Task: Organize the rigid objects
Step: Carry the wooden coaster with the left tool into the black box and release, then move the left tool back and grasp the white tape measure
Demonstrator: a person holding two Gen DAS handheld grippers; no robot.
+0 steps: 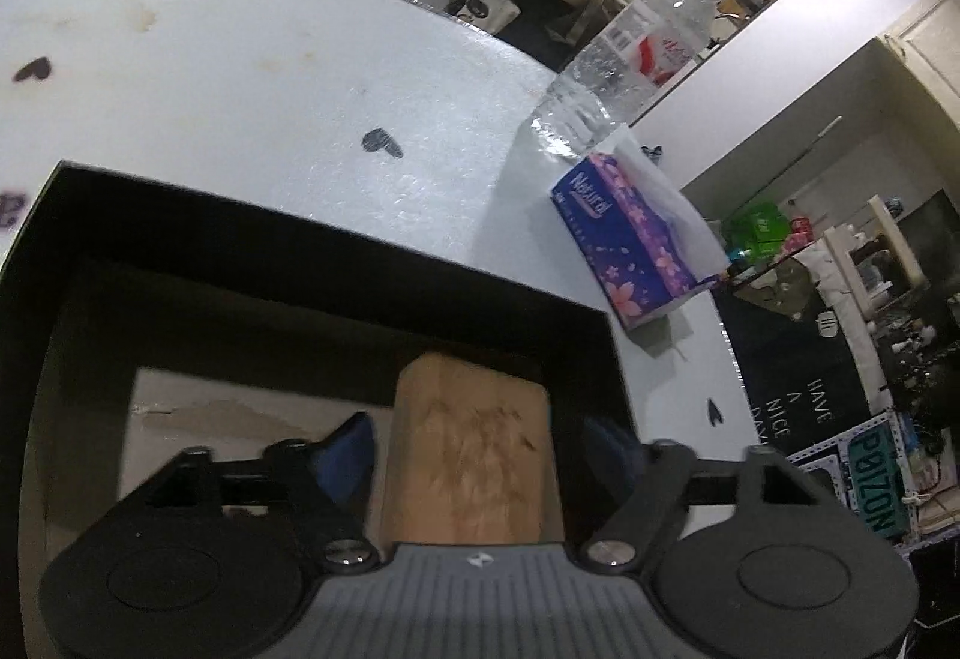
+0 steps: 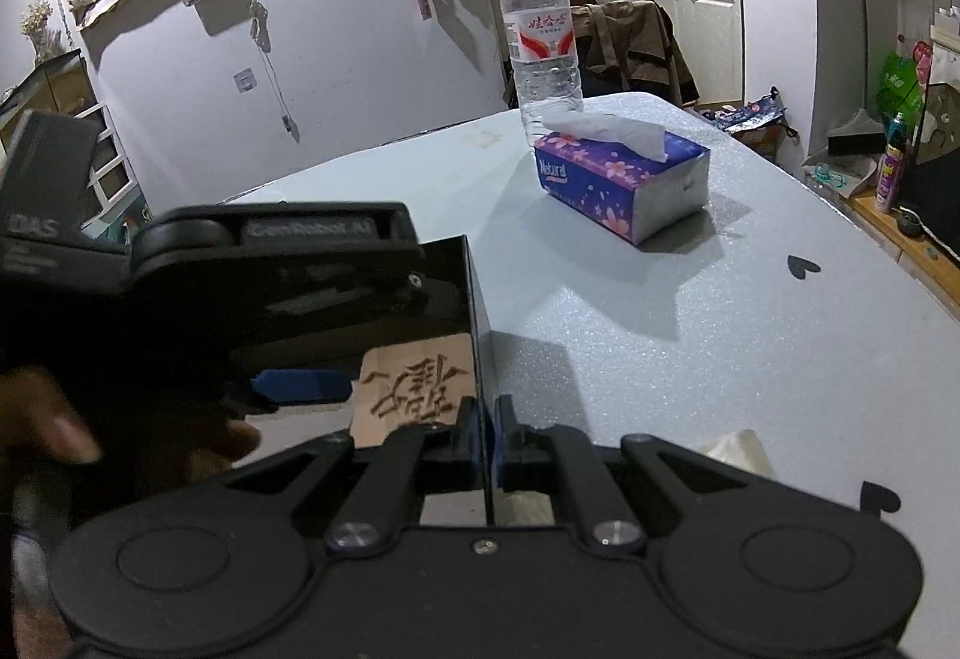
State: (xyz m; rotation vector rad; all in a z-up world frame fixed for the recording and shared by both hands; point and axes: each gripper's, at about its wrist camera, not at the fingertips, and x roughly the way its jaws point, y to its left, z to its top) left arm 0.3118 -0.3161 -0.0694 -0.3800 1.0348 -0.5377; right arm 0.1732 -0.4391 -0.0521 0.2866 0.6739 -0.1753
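The wooden block [image 1: 471,449] hides the black box [image 1: 312,263] floor behind it.
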